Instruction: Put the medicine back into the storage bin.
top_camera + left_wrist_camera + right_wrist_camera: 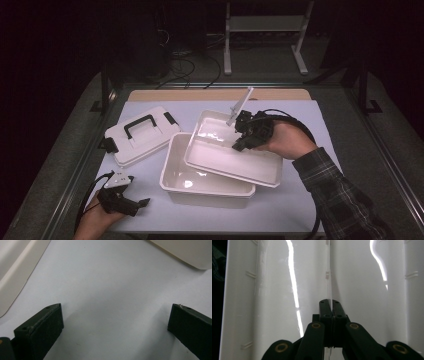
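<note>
Inner tray tilted across the white box, clear divider pinched above it.

The right gripper, jaws clamped on a thin clear divider, hovered over the tray atop the box; probably free space stayed leftward, where the left gripper rested, jaws apart.

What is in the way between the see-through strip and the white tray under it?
Nothing I can see. The right gripper pinches the strip above the tray, and the tray looks bare beneath it.

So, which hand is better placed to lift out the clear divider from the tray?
The right. Its tongs are shut on the clear divider above the inner tray; the left tongs stand open near the table edge.
</note>
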